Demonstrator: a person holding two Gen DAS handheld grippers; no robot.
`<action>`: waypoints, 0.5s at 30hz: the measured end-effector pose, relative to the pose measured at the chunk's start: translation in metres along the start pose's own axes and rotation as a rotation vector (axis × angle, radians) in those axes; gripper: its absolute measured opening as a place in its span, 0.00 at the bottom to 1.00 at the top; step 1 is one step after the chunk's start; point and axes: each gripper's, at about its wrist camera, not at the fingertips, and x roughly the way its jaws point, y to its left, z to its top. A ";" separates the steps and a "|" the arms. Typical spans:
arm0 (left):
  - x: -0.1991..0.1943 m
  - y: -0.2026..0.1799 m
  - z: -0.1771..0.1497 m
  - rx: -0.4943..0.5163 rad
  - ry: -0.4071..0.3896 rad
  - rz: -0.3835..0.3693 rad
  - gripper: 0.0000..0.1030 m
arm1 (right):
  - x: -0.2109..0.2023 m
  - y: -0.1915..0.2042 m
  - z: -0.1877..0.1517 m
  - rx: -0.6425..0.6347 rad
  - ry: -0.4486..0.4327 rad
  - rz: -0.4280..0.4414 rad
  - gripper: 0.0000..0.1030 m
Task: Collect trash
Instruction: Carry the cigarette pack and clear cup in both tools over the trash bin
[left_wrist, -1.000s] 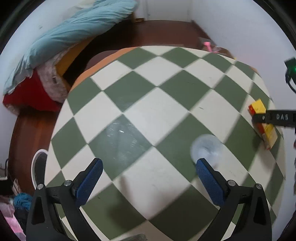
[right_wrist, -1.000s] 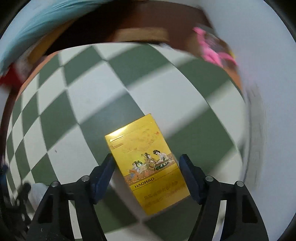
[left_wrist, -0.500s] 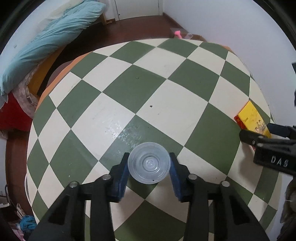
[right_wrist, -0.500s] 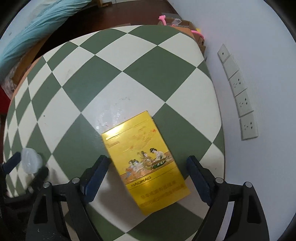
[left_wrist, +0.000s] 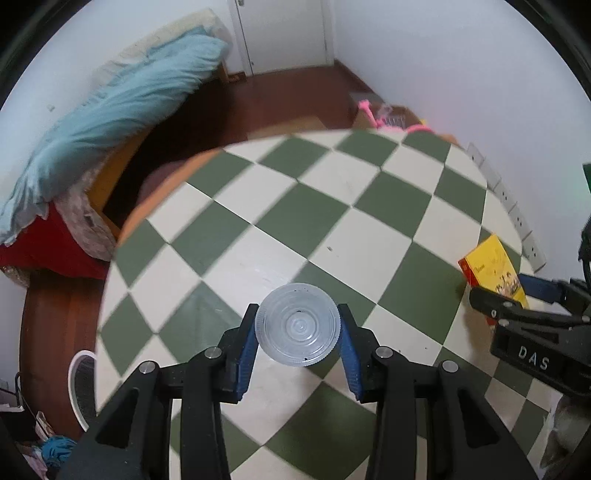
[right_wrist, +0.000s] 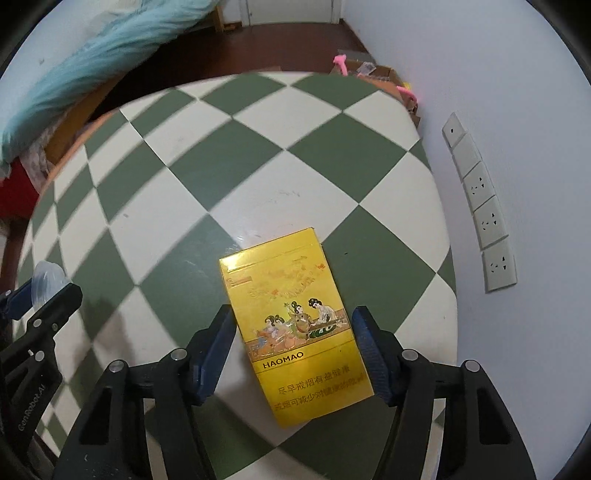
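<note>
Cup held on the left, yellow pack framed on the right.

Left wrist view: left gripper (left_wrist: 298, 334) clamps a clear plastic cup (left_wrist: 297, 324) above the checkered table (left_wrist: 325, 206); light, crushable.
Right wrist view: right gripper (right_wrist: 293, 349), jaws apart, straddles the flat cigarette pack (right_wrist: 293, 325); stiff, take its long edges.

My left tongs (left_wrist: 298, 341) covered both sides of the clear plastic lid (left_wrist: 297, 324). The right tongs (left_wrist: 517, 291) hid the near end of the yellow cigarette pack (left_wrist: 489, 264). The far tabletop (left_wrist: 332, 177) edge was blurred, and the pink thing (left_wrist: 373, 114) beyond it unrecognisable.
</note>
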 end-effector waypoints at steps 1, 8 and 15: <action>-0.008 0.005 0.000 -0.005 -0.015 0.006 0.36 | -0.007 0.003 -0.002 0.008 -0.013 0.005 0.64; -0.075 0.063 0.000 -0.076 -0.129 0.039 0.36 | -0.067 0.032 -0.011 0.023 -0.120 0.064 0.64; -0.141 0.153 -0.017 -0.179 -0.216 0.087 0.36 | -0.137 0.089 -0.013 -0.017 -0.223 0.175 0.63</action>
